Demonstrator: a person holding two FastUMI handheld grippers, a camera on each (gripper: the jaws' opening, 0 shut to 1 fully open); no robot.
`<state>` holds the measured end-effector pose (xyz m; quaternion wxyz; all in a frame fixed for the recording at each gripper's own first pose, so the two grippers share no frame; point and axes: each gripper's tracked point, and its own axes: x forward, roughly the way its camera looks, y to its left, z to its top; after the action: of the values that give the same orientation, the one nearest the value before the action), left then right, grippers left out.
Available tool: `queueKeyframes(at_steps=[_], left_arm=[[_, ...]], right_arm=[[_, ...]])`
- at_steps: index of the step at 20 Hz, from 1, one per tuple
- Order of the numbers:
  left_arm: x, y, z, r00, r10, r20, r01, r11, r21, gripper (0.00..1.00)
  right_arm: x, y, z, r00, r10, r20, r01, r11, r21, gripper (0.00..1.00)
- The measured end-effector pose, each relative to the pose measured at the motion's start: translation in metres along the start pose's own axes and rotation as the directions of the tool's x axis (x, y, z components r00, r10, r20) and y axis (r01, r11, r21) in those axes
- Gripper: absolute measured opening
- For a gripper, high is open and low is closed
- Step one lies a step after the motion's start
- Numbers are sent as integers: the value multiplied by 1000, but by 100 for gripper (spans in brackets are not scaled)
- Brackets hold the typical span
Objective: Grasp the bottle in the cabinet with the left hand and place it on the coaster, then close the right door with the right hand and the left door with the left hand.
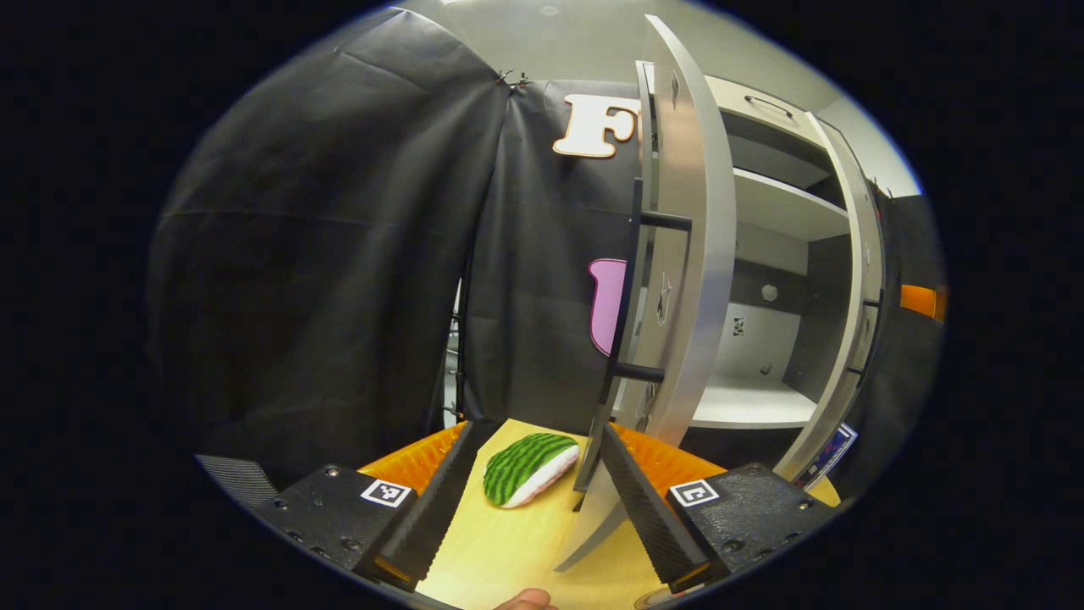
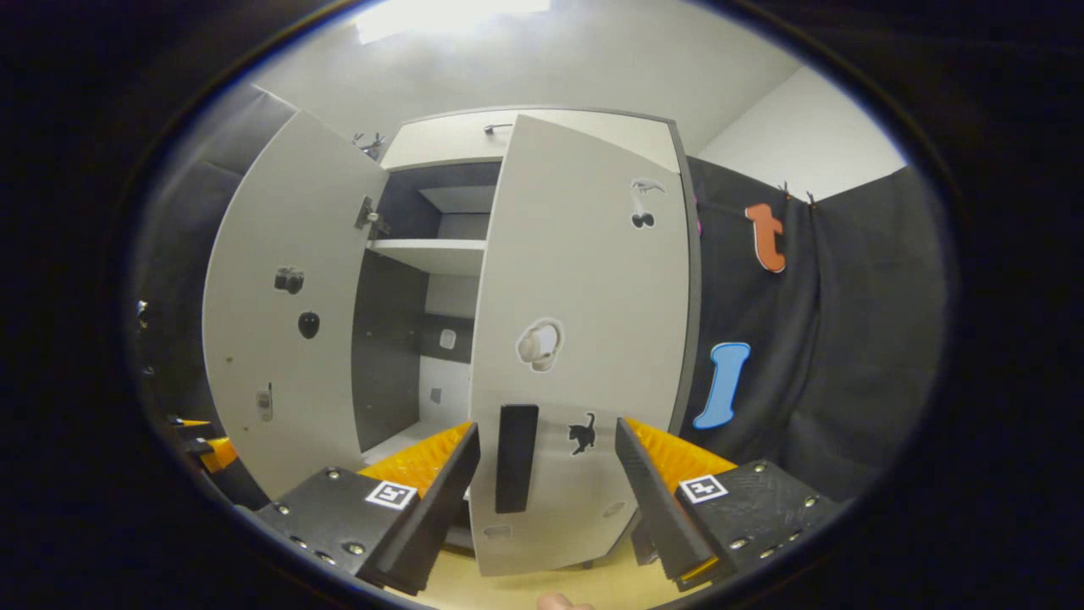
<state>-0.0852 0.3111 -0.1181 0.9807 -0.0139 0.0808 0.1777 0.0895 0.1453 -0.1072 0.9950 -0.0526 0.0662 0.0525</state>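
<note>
Both cabinet doors open; both claws spread wide and holding nothing.

In the left gripper view, the left claw [image 1: 532,500] stands wide apart over the wooden table [image 1: 500,551], gripping nothing. A green striped coaster [image 1: 530,468] lies on the table between its fingers, towards 12 o'clock. The left door [image 1: 690,254] is edge-on at 1 o'clock, its lower edge just beside the right-hand finger; contact cannot be confirmed. The cabinet [image 1: 762,407] shelves appear bare at 2 o'clock. No bottle can be made out. In the right gripper view, the right claw [image 2: 546,500] is equally wide, empty, with the right door [image 2: 584,339] and its dark handle [image 2: 516,457] at 12 o'clock between the fingers, partly swung across the opening.
</note>
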Motion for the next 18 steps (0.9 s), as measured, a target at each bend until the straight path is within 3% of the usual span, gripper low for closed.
queueKeyframes(at_steps=[1, 2, 12, 13, 18], left_arm=[[0, 0, 0, 1000, -4, -5, 4, 1000, 8, 93], [0, -1, -1, 1000, -11, -11, 11, 1000, 11, 95], [4, -16, -2, 992, -121, -34, 122, 992, 23, 89], [5, -20, -5, 989, -142, -36, 143, 989, 25, 93], [4, -63, -8, 971, -235, -48, 236, 971, 25, 89]], right_arm=[[0, 0, 0, 1000, -2, -2, 2, 1000, 0, 97], [-1, 0, -2, 1000, -4, -4, 4, 1000, 0, 92], [1, -3, -6, 1000, -15, -19, 15, 1000, 10, 92], [1, -2, -7, 1000, -14, -20, 14, 1000, 7, 92], [-3, -10, -9, 999, -29, -27, 29, 999, -16, 97]])
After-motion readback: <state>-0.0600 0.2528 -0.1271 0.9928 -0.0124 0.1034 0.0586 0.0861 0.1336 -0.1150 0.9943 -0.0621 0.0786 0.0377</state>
